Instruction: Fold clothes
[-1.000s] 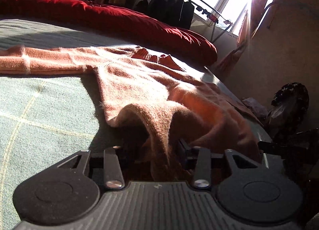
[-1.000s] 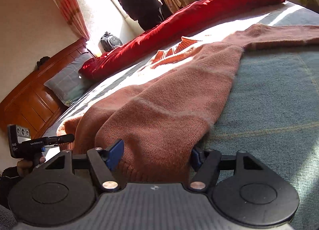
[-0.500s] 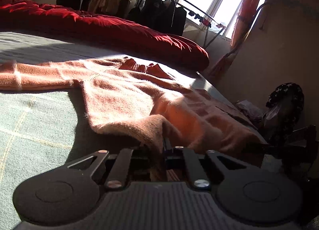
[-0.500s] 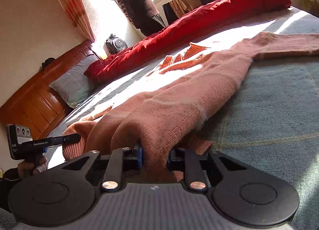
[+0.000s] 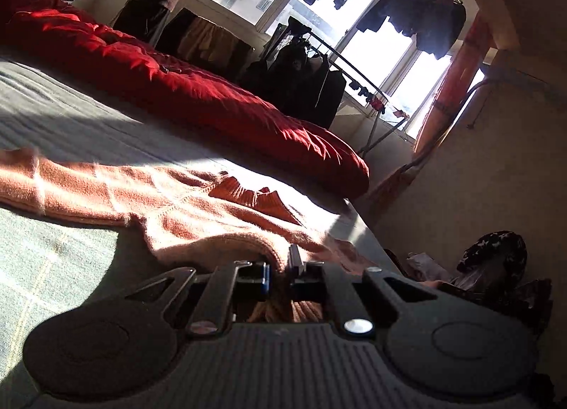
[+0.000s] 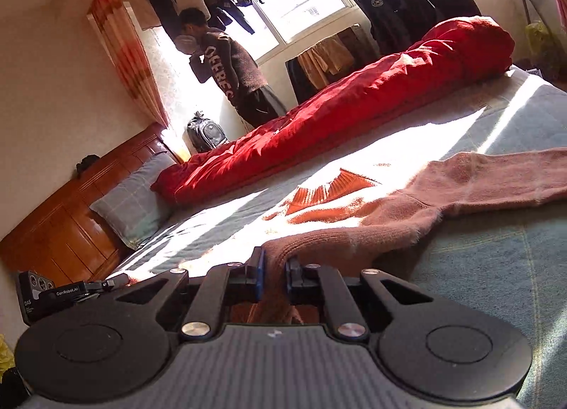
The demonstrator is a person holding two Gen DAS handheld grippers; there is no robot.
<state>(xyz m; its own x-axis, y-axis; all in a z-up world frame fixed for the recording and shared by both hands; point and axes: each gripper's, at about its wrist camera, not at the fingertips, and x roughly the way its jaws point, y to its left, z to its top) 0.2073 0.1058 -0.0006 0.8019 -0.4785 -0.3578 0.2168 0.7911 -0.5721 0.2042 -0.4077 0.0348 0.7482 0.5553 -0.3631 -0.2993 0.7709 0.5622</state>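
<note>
The pink sweater (image 6: 407, 217) lies spread across the grey-green bed cover (image 6: 496, 267), collar toward the far side by the red quilt (image 6: 336, 118), one sleeve stretched away to the right in the right wrist view. It is a soft, fuzzy knit, light and floppy, so it will sag between any two held points and is best taken at the hem corners, which is where both tools have it. The left gripper (image 5: 280, 267) is clenched on a fold of the hem at the near edge. The right gripper (image 6: 274, 274) has just been closing, and its pads now pinch the knit between them.

Compared with a second ago, when both sets of jaws stood wide around the fabric, the hem is now gathered and raised off the cover, and both views sit higher. How much of the body has come off the bed I can't quite judge, the glare is strong.
</note>
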